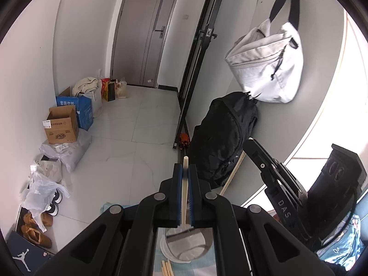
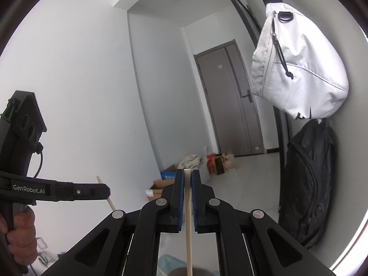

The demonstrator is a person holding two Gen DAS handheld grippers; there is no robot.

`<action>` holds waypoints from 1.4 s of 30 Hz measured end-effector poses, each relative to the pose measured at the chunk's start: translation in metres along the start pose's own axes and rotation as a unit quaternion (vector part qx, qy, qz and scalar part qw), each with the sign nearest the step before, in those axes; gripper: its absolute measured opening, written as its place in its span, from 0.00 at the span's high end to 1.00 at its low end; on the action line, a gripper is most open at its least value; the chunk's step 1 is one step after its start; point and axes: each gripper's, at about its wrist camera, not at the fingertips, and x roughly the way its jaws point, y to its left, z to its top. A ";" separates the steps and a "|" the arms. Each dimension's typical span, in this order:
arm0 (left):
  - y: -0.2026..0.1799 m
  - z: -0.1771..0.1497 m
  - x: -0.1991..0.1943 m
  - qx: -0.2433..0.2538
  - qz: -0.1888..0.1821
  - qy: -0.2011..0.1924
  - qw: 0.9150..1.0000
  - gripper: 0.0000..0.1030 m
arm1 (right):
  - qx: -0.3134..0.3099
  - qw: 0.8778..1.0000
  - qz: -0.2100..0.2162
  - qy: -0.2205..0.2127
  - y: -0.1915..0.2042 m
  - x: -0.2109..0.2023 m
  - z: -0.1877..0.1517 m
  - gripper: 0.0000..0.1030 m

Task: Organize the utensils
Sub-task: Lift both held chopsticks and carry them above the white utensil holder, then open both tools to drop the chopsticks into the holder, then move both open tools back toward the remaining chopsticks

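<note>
White bag (image 1: 266,64) hangs above black backpack (image 1: 225,135); boxes (image 1: 62,124) line wall.

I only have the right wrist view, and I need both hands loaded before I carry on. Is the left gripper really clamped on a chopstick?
Observer: Yes. In the left wrist view the left gripper is shut on a wooden chopstick that runs between its pads.
Operator: What's underneath it?
Observer: A white bowl shows just below the jaws in that view.
Operator: Any chopsticks not picked up yet?
Observer: Yes. Several loose chopsticks lie beside the bowl on a pale cloth.
</note>
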 end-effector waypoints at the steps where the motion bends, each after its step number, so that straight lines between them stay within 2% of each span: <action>1: 0.002 0.000 0.006 -0.003 -0.005 0.007 1.000 0.99 | 0.001 1.000 0.000 0.001 -0.002 0.005 -0.002 0.95; 8: 0.007 -0.011 0.036 0.001 -0.005 0.036 0.999 0.99 | 0.001 1.000 0.009 0.015 -0.013 0.028 -0.023 0.95; 13: 0.012 -0.015 0.049 -0.003 -0.017 0.057 0.998 0.99 | -0.007 1.000 0.013 0.027 -0.016 0.035 -0.040 0.95; 18: 0.017 -0.015 0.056 -0.009 -0.018 0.078 0.997 0.98 | 0.021 0.997 0.039 0.058 -0.023 0.034 -0.054 0.92; 19: 0.018 -0.015 0.057 -0.012 -0.014 0.083 0.996 0.94 | 0.026 0.997 0.043 0.065 -0.023 0.032 -0.056 0.91; 20: 0.018 -0.016 0.056 -0.014 -0.017 0.087 0.996 0.82 | 0.032 0.996 0.041 0.078 -0.024 0.031 -0.057 0.85; 21: 0.018 -0.015 0.055 -0.015 -0.020 0.086 0.996 0.76 | 0.038 0.995 0.037 0.088 -0.024 0.029 -0.057 0.76; 22: 0.018 -0.015 0.050 -0.017 -0.019 0.079 0.997 0.66 | 0.047 0.994 0.035 0.092 -0.026 0.026 -0.057 0.59; 23: 0.018 -0.015 0.044 -0.018 -0.015 0.068 0.997 0.60 | 0.060 0.994 0.037 0.088 -0.028 0.020 -0.057 0.55; 25: 0.017 -0.014 0.036 -0.019 -0.006 0.056 0.998 0.52 | 0.070 0.994 0.033 0.080 -0.031 0.005 -0.053 0.54; 29: 0.025 -0.012 0.023 -0.043 0.007 0.045 0.998 0.51 | 0.077 0.994 0.023 0.073 -0.030 -0.019 -0.045 0.42; 36: 0.025 -0.017 0.002 -0.057 0.038 0.030 0.997 0.50 | 0.067 0.996 0.011 0.056 -0.013 -0.056 -0.031 0.36; 42: 0.019 -0.024 -0.021 -0.050 0.054 0.005 0.997 0.47 | 0.064 0.997 0.013 0.044 0.001 -0.075 -0.020 0.24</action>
